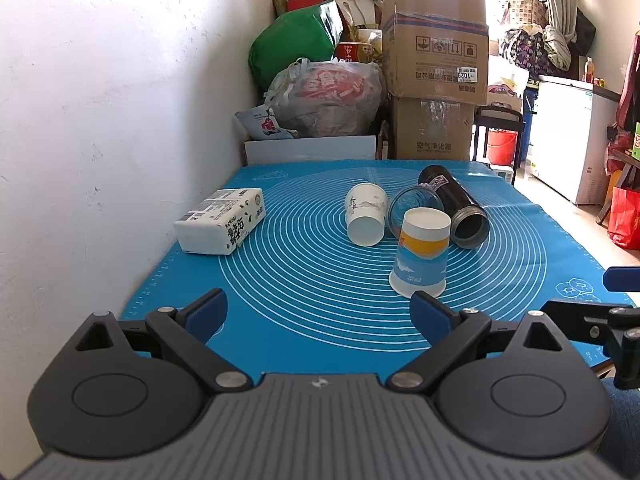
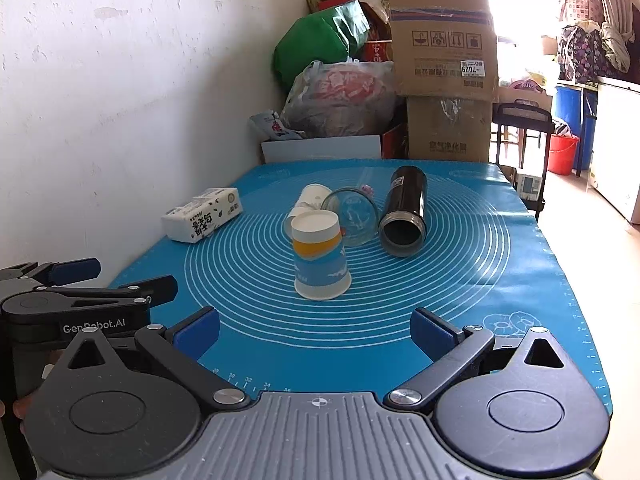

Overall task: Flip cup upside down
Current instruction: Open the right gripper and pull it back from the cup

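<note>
A blue, orange and white paper cup (image 1: 421, 253) stands upside down on the blue mat (image 1: 304, 288); it also shows in the right wrist view (image 2: 319, 255). Behind it lie a white paper cup (image 1: 365, 214), a clear glass (image 1: 412, 206) and a black flask (image 1: 456, 212) on their sides. My left gripper (image 1: 320, 314) is open and empty, just short of the cup. My right gripper (image 2: 316, 332) is open and empty, near the mat's front edge. The left gripper also shows at the left of the right wrist view (image 2: 86, 276).
A white tissue pack (image 1: 220, 220) lies at the mat's left, near the white wall (image 1: 100, 120). Cardboard boxes (image 1: 436, 68) and bags (image 1: 324, 96) are stacked beyond the table's far edge. The table edge drops off at the right.
</note>
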Demonstrator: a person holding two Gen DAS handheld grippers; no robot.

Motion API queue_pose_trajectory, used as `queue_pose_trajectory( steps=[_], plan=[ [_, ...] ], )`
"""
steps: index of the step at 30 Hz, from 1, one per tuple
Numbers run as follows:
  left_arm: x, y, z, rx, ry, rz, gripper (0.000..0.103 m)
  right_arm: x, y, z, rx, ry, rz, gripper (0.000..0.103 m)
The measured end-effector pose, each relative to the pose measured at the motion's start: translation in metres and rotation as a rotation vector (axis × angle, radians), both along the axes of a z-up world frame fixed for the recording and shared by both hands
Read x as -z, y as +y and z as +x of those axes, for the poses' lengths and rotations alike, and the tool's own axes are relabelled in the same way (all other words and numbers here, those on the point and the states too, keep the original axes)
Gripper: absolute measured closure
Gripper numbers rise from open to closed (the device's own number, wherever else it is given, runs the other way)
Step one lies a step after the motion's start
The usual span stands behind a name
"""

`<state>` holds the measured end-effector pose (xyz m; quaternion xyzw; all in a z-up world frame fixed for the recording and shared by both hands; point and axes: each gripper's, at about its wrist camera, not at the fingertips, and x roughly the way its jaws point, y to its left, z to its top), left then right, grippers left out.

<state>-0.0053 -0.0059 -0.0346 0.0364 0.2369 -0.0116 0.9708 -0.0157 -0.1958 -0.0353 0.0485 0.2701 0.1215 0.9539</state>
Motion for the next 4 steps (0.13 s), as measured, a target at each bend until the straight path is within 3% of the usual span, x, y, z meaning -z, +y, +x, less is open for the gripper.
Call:
queue_pose_trajectory(
  steps=[4],
  plan=[
    [0.0007,0.0000,0.0011,-0.001,0.002,-0.002,0.006,-0.0002,0.0001,0.0003,-0.002,-0.001,-0.003,0.000]
  ],
)
